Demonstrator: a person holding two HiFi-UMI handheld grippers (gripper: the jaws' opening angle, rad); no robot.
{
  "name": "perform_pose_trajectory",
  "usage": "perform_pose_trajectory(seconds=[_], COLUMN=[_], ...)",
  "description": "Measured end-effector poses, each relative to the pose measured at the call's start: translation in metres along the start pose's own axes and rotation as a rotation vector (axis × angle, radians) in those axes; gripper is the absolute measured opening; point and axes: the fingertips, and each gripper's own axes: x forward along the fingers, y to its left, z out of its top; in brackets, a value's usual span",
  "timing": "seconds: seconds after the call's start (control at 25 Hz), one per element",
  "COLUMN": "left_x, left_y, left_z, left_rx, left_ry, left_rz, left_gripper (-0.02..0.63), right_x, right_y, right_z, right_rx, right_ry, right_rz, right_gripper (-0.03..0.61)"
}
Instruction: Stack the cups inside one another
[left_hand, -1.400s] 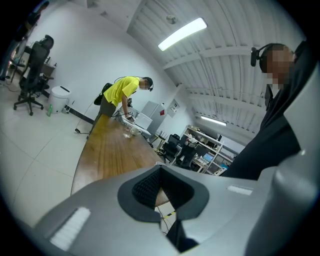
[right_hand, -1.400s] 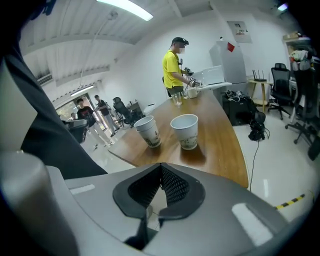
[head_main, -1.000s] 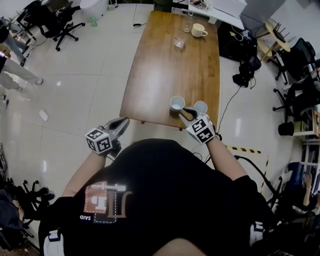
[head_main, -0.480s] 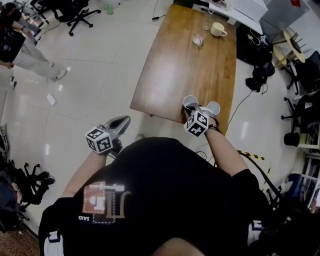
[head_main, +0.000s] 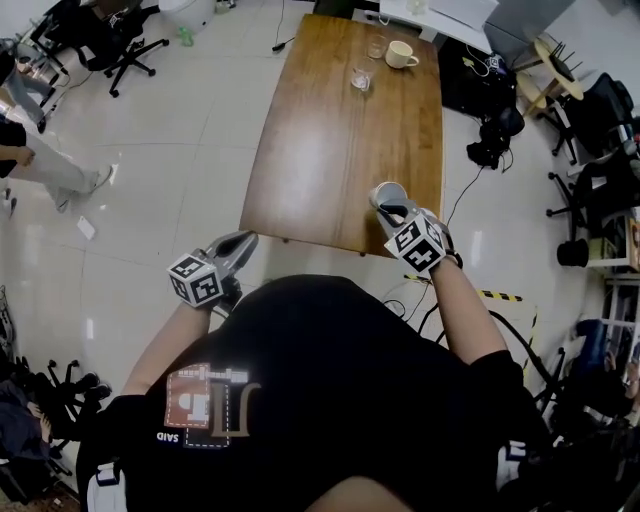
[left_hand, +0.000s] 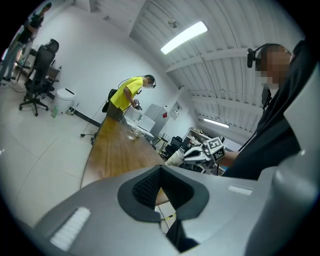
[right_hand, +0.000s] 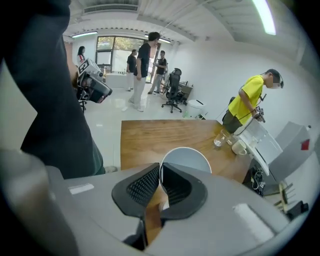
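The person stands at the near end of a long brown wooden table (head_main: 330, 130) and holds a claw in each hand. The right gripper (head_main: 393, 209) is out over the near right corner of the table. Its two jaws are pressed close on the thin wall of a white cup (head_main: 386, 190), one jaw inside the cup and one outside. The cup's round mouth is open to the top and a little tipped. I cannot tell if its bottom sits on the wood or hangs just above it. The left gripper (head_main: 246, 241) is low and close to the person's body, off the table, over the shiny floor near the table's near left corner. Its jaws are pressed together at the tips and there is nothing between them. Far away at the other end of the table stand a pale mug (head_main: 400, 55) and two little glasses (head_main: 360, 78). A person in a yellow shirt (right_hand: 248, 100) stands at that far end.
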Motion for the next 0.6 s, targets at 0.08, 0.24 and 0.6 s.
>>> perform_pose_trajectory(seconds=[0.08,0.24,0.6], left_x=[0.013,0.032,0.042], left_y=[-0.005,-0.014,-0.014], left_z=[0.003,0.004,-0.003], left_rx=[0.007,0.015,0.012], left_ry=[0.003,0.021,0.05], left_rz=[-0.026,-0.061,-0.056], left_gripper=[0.002,0.002,0.002], right_x=[-0.015,-0.029,0.003], right_y=[-0.015,-0.03,-0.028], right_z=[-0.016,-0.054,-0.091], right_rx=[0.029,0.075,0.099], right_ry=[0.026,0.091,0.163], right_rz=[-0.025,-0.044,-0.017], right_gripper=[0.035,0.035,0.063])
